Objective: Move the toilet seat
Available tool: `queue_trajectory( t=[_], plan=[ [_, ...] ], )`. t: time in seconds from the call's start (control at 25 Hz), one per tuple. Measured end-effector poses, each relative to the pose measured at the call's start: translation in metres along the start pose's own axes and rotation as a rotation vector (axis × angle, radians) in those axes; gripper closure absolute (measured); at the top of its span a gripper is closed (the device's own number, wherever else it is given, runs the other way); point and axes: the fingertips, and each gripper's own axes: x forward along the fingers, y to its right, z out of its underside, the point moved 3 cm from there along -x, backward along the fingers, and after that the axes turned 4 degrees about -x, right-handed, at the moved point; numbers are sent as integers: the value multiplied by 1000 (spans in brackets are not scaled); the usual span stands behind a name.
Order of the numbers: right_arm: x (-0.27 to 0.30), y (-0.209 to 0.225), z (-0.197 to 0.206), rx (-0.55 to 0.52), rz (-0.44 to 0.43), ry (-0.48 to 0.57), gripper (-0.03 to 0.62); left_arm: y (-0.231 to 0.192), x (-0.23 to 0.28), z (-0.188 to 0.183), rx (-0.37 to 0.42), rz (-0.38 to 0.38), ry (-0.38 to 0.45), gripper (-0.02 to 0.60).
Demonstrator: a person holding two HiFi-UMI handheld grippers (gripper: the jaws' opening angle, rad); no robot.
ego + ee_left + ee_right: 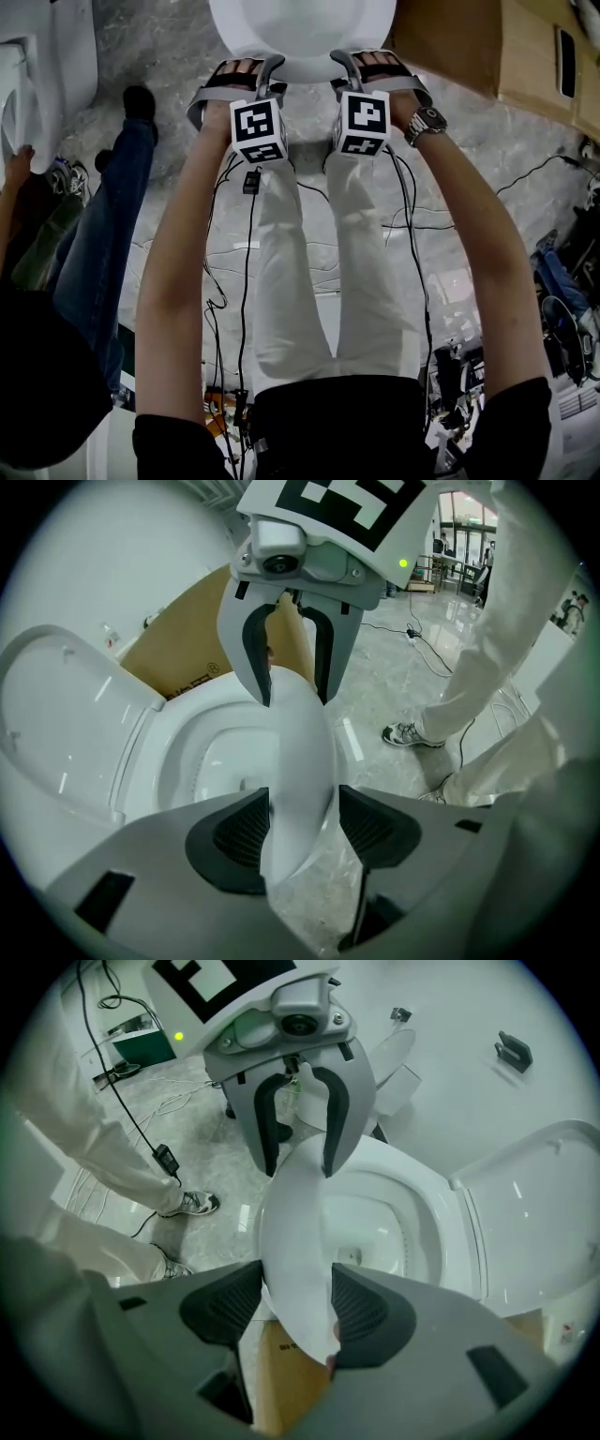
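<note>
Item: toilet seat [300, 761], white. It lies at the front of the toilet bowl [216, 752] and is seen edge-on.
Left gripper [298, 827]: jaws clamped on the seat's front arc.
Right gripper [295, 1307]: jaws clamped on the same arc, just beside the left one.
Lid [534, 1213]: white, raised behind the bowl.
Cardboard box [469, 47]: brown, beside the bowl.
Floor [309, 244]: grey marble in front of the bowl, crossed by black cables [248, 272].
</note>
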Motion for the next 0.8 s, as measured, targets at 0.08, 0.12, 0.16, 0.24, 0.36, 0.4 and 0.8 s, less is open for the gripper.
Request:
queue_trajectory(
  t=[0.08, 0.12, 0.16, 0.24, 0.36, 0.4, 0.8],
  plan=[
    [-6, 2, -3, 8, 4, 8, 353, -3, -5, -1, 3, -9, -2, 339],
    [-10, 4, -4, 12, 7, 15, 353, -5, -7, -2, 6, -19, -2, 339],
    [-14, 5, -5, 15, 11, 21, 353, -6, -9, -4, 11, -28, -2, 339],
    [-23, 6, -5, 14, 17, 25, 353, -8, -15, -7, 22, -38, -4, 339],
    [-37, 11, -6, 13, 26, 20, 350, -13, -29, -11, 41, -50, -5, 339],
    [-42, 12, -8, 12, 32, 18, 349, -14, -34, -13, 49, -57, -3, 339],
    [-80, 32, -8, 24, 76, 31, 349, -26, -67, -26, 89, -98, 22, 397]
  ],
)
